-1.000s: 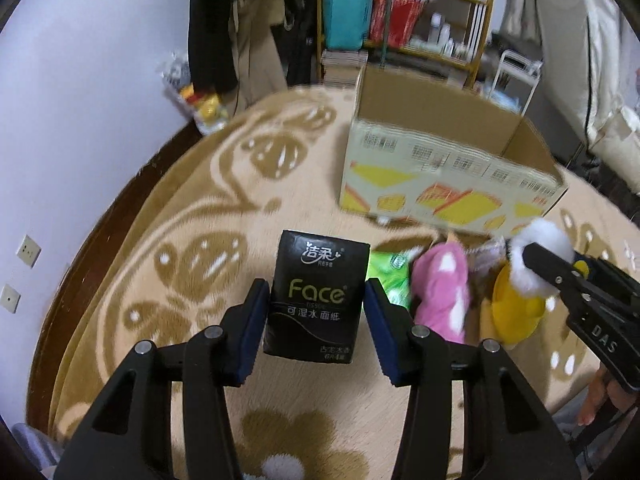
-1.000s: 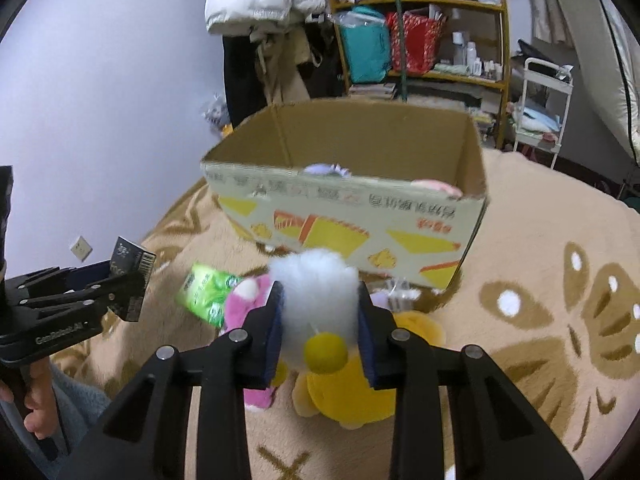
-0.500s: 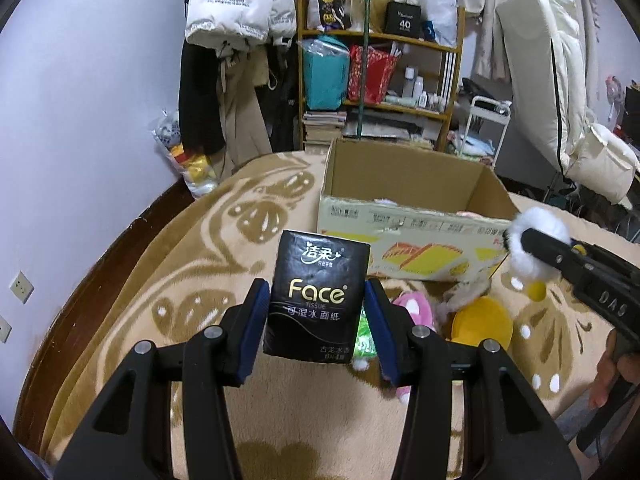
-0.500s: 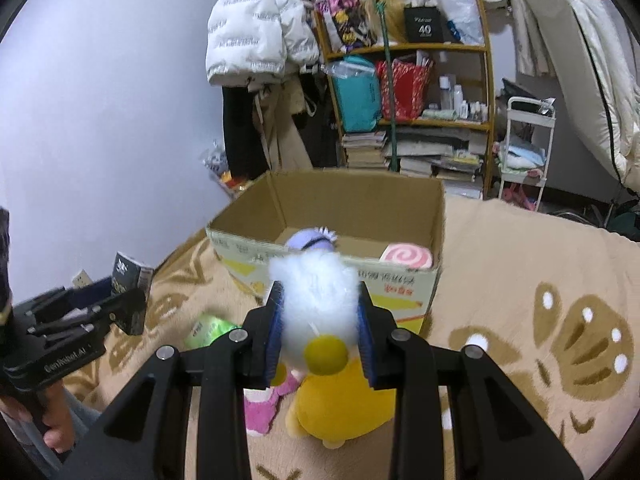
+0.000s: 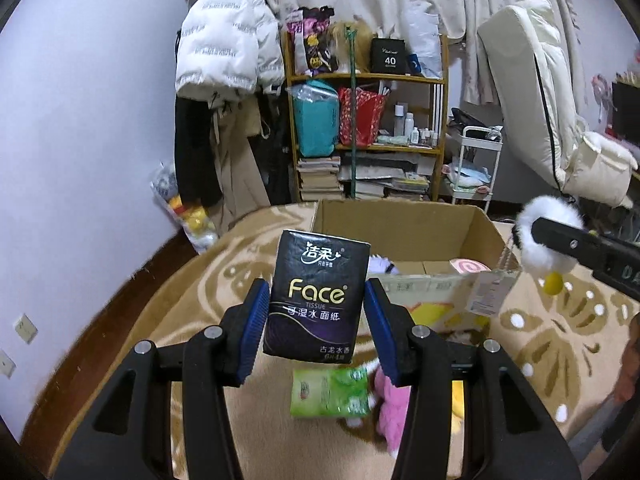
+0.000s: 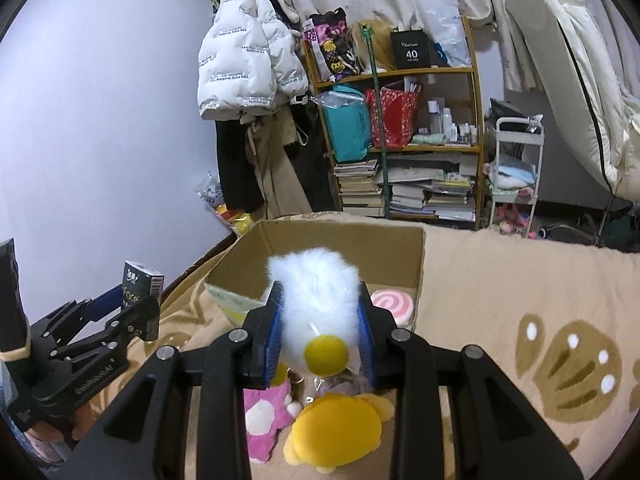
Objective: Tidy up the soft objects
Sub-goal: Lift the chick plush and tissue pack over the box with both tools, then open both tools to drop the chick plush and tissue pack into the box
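Note:
My left gripper [image 5: 316,322] is shut on a black "Face" tissue pack [image 5: 318,294], held in the air in front of the open cardboard box [image 5: 404,222]. My right gripper [image 6: 320,330] is shut on a fluffy white plush with a yellow beak [image 6: 316,300], held above the box's near edge; it also shows in the left wrist view [image 5: 538,240]. In the box [image 6: 344,240] lie a pink swirl plush [image 6: 390,306] and a purple-white item [image 5: 380,266]. On the rug lie a green tissue pack [image 5: 330,392], a pink plush [image 6: 266,412] and a yellow plush [image 6: 336,432].
The box stands on a beige rug with brown patterns [image 6: 520,300]. Behind it are a cluttered wooden shelf [image 5: 368,120], stacked books [image 6: 400,192], hanging coats [image 5: 224,60], a white cart [image 6: 516,168] and a leaning mattress [image 5: 532,92]. The wall [image 5: 80,140] is at the left.
Both grippers have risen with their loads and tilted up, so the box interior and the room behind now show. The floor toys have dropped lower in view.

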Demonstrator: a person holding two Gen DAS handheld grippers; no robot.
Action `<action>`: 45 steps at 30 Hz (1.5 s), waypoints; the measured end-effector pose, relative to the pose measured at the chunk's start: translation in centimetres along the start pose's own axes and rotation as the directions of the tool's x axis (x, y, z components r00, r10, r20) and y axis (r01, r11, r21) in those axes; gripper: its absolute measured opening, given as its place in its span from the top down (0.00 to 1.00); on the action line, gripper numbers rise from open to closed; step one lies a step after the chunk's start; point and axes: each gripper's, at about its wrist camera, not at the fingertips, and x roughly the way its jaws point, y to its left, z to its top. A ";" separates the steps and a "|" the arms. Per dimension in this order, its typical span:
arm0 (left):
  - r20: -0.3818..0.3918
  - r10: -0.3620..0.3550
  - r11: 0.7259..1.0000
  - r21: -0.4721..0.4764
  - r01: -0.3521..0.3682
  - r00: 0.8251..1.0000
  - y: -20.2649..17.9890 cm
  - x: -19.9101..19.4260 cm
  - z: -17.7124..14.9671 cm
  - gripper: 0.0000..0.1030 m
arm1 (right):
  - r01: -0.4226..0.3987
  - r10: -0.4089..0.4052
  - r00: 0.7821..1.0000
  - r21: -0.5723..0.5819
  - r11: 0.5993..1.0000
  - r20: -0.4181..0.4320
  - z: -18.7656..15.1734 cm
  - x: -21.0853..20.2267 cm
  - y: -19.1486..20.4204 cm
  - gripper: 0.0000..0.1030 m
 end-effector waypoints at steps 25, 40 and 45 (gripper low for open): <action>0.042 -0.045 0.997 0.068 0.042 0.998 -4.8 7.6 4.1 0.54 | 0.000 0.000 1.000 -0.014 1.000 -0.006 3.3 6.7 -3.3 0.66; -0.073 -0.030 1.000 -0.005 0.030 0.997 -2.6 11.8 4.2 0.53 | -0.025 0.028 0.994 0.023 0.999 -0.103 0.9 10.2 -5.3 0.64; -0.108 -0.023 1.000 -0.016 0.021 0.994 -2.6 12.9 4.0 0.43 | 0.006 -0.009 0.993 -0.020 1.000 -0.122 0.3 10.9 -5.2 0.64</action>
